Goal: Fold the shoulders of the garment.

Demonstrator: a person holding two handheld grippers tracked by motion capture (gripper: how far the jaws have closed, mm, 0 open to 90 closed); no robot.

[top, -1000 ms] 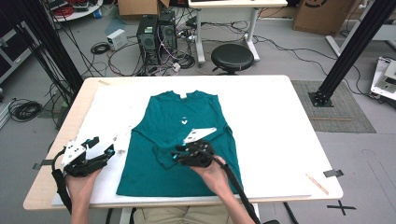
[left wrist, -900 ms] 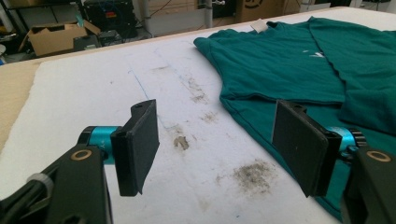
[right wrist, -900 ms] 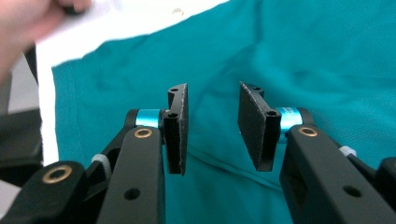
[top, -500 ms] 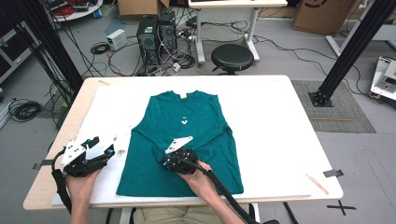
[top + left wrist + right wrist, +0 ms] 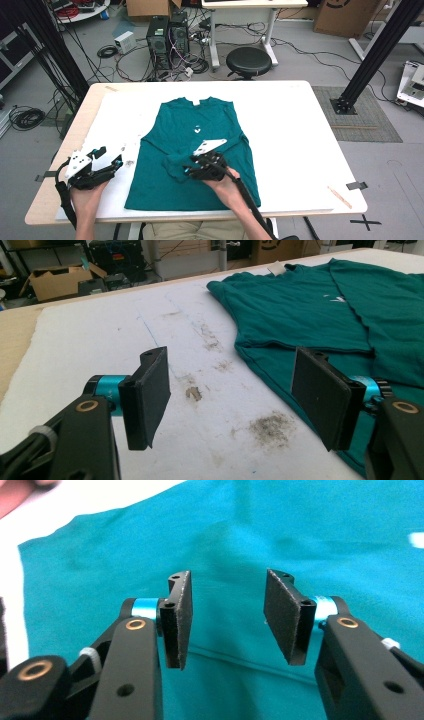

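Teal sleeveless shirt [image 5: 192,145] flat on white table cover [image 5: 295,150], a fold bunched mid-left. Right gripper [image 5: 186,171] over that fold, jaws just reopened, spread, holding nothing. Left gripper [image 5: 107,155] spread, idle beside hem. Next: lower, pinch one layer only, pull smooth.

One teal shirt [image 5: 192,150] lies on one table [image 5: 295,130]; two grippers, left [image 5: 102,162] and right [image 5: 192,170]; one black stool [image 5: 248,60] stands far behind.

Bare white table [image 5: 295,140] right of the teal shirt [image 5: 200,150], free of obstacles.
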